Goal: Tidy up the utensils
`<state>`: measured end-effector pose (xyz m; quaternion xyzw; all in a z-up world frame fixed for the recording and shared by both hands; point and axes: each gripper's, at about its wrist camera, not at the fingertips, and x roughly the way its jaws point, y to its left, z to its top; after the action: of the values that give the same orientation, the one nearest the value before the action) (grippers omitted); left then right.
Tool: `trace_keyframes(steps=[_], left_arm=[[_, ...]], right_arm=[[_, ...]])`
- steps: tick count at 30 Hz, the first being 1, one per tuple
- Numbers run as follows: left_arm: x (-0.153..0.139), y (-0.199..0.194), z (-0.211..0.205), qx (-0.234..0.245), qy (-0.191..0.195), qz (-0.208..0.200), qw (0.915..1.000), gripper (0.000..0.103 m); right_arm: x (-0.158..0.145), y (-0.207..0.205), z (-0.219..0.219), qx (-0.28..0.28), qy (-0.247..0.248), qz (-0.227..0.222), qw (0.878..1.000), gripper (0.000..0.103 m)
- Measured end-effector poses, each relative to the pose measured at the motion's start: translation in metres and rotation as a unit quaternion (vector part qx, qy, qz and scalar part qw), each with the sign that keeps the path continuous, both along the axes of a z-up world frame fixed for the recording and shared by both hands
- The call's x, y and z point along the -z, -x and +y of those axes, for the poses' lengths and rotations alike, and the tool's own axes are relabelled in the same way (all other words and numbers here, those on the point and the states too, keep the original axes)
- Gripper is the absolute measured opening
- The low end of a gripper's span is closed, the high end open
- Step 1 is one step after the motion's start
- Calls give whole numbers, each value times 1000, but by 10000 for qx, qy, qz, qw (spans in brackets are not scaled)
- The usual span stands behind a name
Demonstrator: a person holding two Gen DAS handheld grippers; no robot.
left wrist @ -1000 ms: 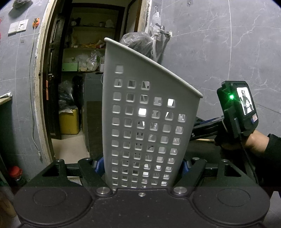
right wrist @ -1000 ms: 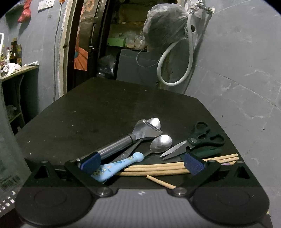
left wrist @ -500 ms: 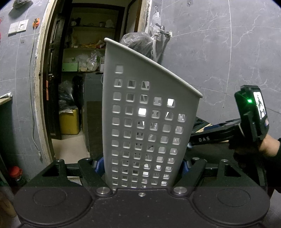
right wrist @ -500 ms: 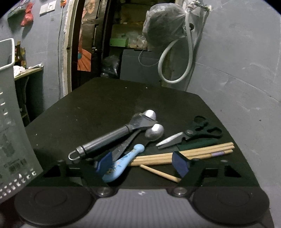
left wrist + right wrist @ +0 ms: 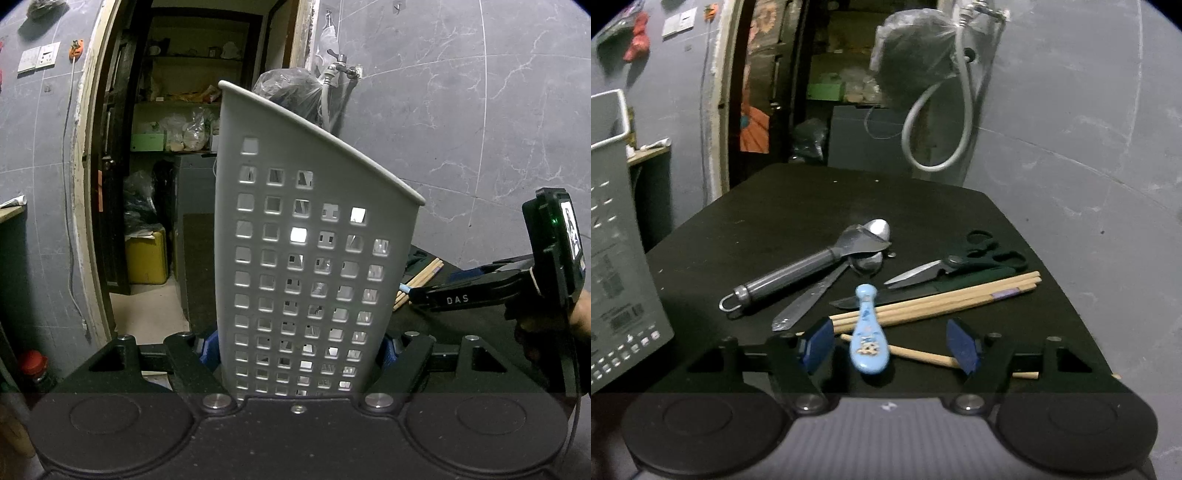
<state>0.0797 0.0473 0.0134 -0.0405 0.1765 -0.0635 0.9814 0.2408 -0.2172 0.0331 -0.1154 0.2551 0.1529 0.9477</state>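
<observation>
Utensils lie heaped on the desk — the right hand-held gripper has been closing around the blue handle, pads not yet touching; the left hand-held gripper clamps the perforated basket.

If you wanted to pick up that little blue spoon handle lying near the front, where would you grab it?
Take the blue handle across its wide, rounded near end, coming in low from the near side as the right gripper does now. That end lies between the open jaws, which have just been closing, and it sits on top of the chopsticks, a little off the table, so the pads can reach both its sides.
</observation>
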Motion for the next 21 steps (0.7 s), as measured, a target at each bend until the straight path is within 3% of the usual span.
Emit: trace_keyframes(steps=[8, 9, 21], left_arm=[[0, 0, -1, 1, 0, -1, 10000, 78], [0, 0, -1, 4, 4, -2, 10000, 78], [0, 0, -1, 1, 0, 0, 10000, 78]], right_arm=[[2, -13, -9, -47, -404, 455, 9981, 36], [2, -13, -10, -23, -406, 441, 9982, 28], [-9, 16, -7, -372, -197, 137, 9990, 25]])
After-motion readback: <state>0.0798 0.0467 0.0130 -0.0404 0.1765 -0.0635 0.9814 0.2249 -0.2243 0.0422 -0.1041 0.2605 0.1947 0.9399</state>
